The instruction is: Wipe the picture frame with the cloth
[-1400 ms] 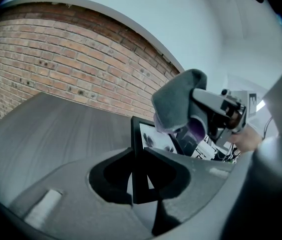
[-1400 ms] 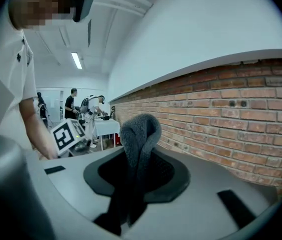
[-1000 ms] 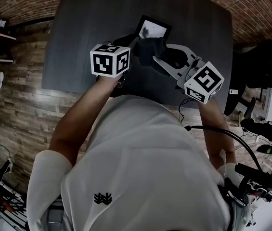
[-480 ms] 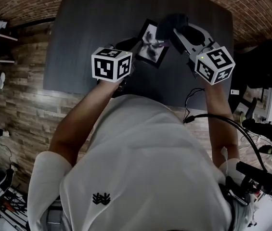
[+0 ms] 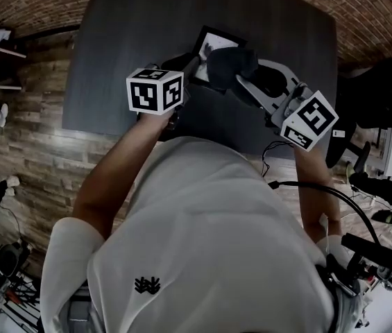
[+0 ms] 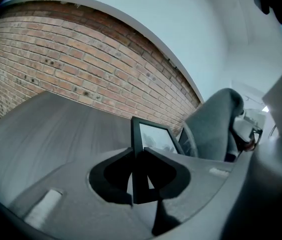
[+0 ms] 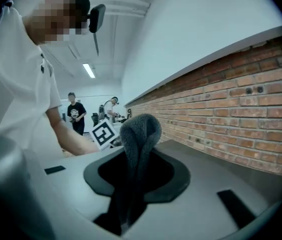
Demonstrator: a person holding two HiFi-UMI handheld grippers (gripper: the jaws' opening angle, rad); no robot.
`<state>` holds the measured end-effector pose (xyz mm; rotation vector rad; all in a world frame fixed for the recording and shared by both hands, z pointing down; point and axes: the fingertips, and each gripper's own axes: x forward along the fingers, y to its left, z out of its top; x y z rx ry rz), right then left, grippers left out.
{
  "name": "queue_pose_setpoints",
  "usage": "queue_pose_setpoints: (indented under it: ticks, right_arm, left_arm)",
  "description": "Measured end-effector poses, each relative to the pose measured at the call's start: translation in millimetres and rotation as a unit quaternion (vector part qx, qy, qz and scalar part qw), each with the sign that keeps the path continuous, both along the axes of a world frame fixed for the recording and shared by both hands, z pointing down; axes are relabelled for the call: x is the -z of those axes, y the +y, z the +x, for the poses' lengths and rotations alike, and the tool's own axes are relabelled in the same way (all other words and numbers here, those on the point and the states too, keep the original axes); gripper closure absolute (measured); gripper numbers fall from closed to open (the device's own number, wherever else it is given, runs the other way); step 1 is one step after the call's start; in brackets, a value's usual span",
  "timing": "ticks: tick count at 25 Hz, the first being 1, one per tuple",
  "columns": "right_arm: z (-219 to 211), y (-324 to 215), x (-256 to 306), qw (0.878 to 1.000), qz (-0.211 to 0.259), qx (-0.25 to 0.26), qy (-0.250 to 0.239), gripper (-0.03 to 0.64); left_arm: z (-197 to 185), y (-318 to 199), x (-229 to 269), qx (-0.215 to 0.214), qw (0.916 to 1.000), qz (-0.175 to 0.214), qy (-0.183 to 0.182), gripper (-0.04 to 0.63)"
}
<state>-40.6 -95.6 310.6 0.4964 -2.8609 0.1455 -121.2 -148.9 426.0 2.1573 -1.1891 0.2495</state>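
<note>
A small black picture frame with a pale print lies over the dark grey table, held up at its near edge. My left gripper is shut on that edge; in the left gripper view the frame stands between the closed jaws of the left gripper. My right gripper is shut on a dark grey cloth, whose bunched end rests on the frame's right part. In the right gripper view the cloth rises folded from the jaws of the right gripper. In the left gripper view the cloth hangs right of the frame.
A brick wall runs behind the table. Wooden floor lies to the left. A dark chair and cables are at the right. Two people stand far off in the room.
My right gripper has swept the cloth back from the frame's far right corner toward me and down across the frame. The frame tilted slightly in the left gripper's hold.
</note>
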Motion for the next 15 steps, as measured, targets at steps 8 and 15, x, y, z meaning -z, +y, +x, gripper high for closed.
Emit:
queue_pose_setpoints:
  ticks: [8, 15]
  right_arm:
    - [11.8, -2.1, -31.9, 0.999, -0.03, 0.006, 0.038, 0.509]
    - [47.1, -61.3, -18.5, 0.994, -0.004, -0.096, 0.048, 0.509]
  left_arm:
    - [5.3, -8.2, 2.8, -0.001, 1.0, 0.001, 0.003, 0.518]
    - [14.8, -7.1, 4.7, -0.013, 0.9999, 0.002, 0.004, 0.518]
